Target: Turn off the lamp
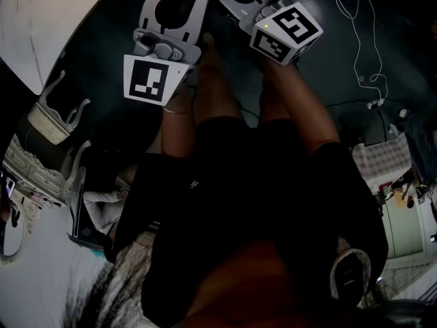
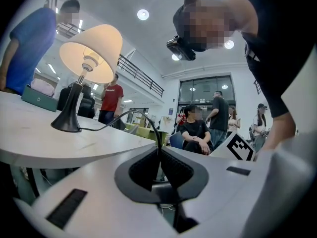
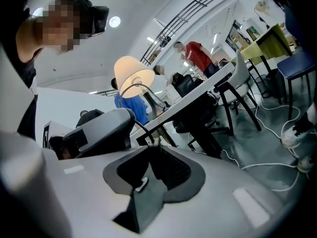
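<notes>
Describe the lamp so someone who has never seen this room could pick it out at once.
Start at the curved white table on the left of the left gripper view. The lamp stands on it, just right of a teal box. Nothing else on the table glows: it has a cream cone shade on a black flared foot, with a black cord trailing off the tabletop.

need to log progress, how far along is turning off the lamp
Done: left claw and right claw are both closed on the black cord. In hand: only that hold. Left: the cream-shaded black-based table lamp is lit, so switching off remains.
</notes>
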### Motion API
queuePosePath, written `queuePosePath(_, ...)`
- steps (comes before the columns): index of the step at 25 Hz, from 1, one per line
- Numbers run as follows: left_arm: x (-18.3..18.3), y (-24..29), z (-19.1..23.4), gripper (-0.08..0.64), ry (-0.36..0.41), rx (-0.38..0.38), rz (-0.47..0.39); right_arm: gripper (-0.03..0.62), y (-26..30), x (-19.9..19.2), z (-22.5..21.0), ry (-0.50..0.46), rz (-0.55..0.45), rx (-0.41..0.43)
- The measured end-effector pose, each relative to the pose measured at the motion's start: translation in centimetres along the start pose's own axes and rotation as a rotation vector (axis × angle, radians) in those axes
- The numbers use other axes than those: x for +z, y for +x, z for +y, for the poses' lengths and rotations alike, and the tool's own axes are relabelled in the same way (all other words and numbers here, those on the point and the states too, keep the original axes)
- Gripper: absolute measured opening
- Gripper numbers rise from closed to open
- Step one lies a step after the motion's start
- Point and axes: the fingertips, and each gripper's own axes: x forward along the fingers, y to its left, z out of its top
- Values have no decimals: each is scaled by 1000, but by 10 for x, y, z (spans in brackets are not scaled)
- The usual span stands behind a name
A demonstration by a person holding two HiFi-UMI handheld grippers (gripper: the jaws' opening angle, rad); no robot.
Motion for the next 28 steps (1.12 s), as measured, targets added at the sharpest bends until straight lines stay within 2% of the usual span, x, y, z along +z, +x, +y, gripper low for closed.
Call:
queuePosePath(3, -2, 1, 0, 21, 8, -8, 6, 81, 0, -3, -1, 16, 3, 3)
queuePosePath(6, -5, -2, -2, 21, 57, -19, 29, 80, -2, -5, -3, 40, 1, 12)
queuePosePath(11, -26, -14, 2, 21, 108, -22, 98, 78, -7, 2, -8, 136, -50, 29)
queuePosePath(17, -59, -28, 9, 23, 97, -5, 162, 78, -14, 8, -12, 201, -83, 46)
queuePosePath(23, -90, -25, 8, 61, 66, -16, 209, 78, -20, 10, -16, 273, -115, 57)
queuePosePath(28, -104, -19, 8, 61, 87, -36, 239, 78, -18, 11, -17, 310, -128, 72)
